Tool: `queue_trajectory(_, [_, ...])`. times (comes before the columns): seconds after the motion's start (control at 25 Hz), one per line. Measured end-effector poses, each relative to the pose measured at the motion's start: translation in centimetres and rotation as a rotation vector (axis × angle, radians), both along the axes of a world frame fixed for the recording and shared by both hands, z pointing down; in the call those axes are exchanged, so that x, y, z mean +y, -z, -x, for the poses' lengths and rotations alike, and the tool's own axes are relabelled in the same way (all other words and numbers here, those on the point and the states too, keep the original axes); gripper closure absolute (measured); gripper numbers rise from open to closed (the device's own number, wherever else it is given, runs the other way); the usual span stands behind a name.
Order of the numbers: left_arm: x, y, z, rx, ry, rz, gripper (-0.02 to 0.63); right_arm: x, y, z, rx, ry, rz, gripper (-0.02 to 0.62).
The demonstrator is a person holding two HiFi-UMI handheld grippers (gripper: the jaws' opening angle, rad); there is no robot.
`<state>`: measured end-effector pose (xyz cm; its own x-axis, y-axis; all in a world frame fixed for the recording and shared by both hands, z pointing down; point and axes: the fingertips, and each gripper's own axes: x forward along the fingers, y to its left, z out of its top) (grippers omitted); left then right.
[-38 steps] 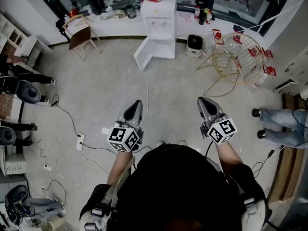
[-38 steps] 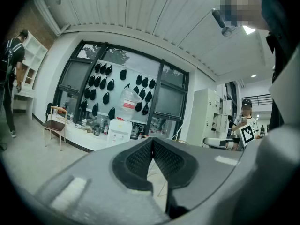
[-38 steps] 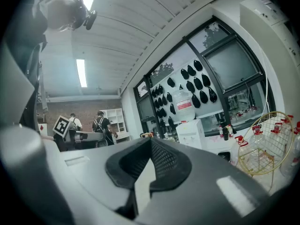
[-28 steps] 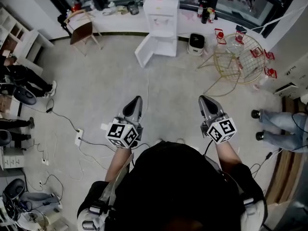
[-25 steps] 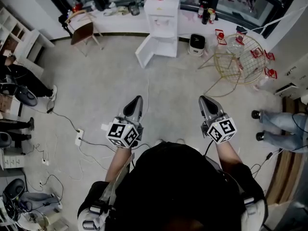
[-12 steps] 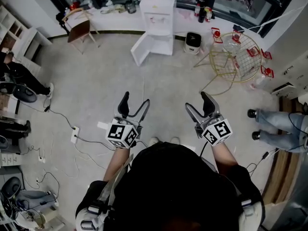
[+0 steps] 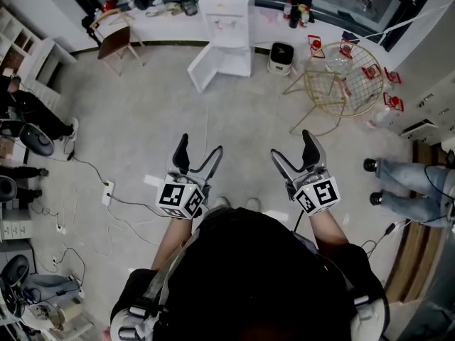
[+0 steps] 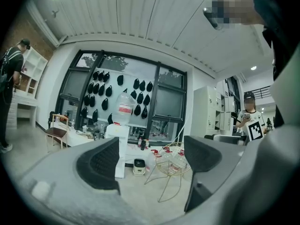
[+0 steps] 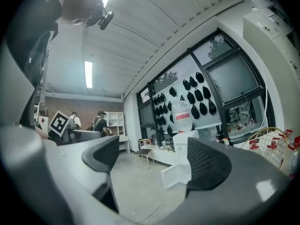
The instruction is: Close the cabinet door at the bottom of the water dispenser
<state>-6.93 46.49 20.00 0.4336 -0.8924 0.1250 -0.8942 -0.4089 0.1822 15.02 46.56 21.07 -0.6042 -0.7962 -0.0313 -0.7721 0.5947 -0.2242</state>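
You stand on a pale grey concrete floor [image 7: 142, 119] in a workroom with a long white counter [image 7: 163, 30] along the far wall. The water dispenser [image 7: 227, 9] stands against that counter. It is white, with a bottle [image 8: 124, 104] on top. The cabinet door [image 7: 205, 69] at its bottom hangs open, swung out to the left of the cabinet over the floor. It is well apart from both of your grippers, across the open floor ahead of you. Your left gripper [image 7: 199, 148] is held out about level in front of you. Its jaws have just been opening and now stand wide, with only the distant room between them. Your right gripper [image 7: 293, 148] is held beside it, not touching it. Its jaws too have just been opening and now gape wide and empty. In the right gripper view the open door shows far off between them. To the right of the dispenser sit a small white appliance [image 7: 282, 57] and a gold wire chair [image 7: 345, 80]. A wooden chair [image 7: 114, 41] stands to its left. A power strip [image 7: 108, 192] with cables lies on the floor at your left, and a person's legs [image 7: 405, 190] show at the right edge.
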Motion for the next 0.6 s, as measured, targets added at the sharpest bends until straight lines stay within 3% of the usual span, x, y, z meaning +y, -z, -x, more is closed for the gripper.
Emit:
queue_trajectory(0.12, [0.6,-0.3,-1.0,-0.004,0.008,0.005,0.167,-0.2,-1.0,-1.0,-0.02,0.009,0.031,0.166])
queue_trajectory(0.4, [0.0,-0.8,0.7,-0.017,0.049,0.031,0.167,-0.9,-1.4,-1.1,-0.016,0.014,0.053,0.167])
queue_trajectory(0.6, [-1.9,-1.8,0.9,-0.032,0.032,0.035,0.167,-2.2,-2.1,-0.8,-0.002,0.006,0.062,0.167])
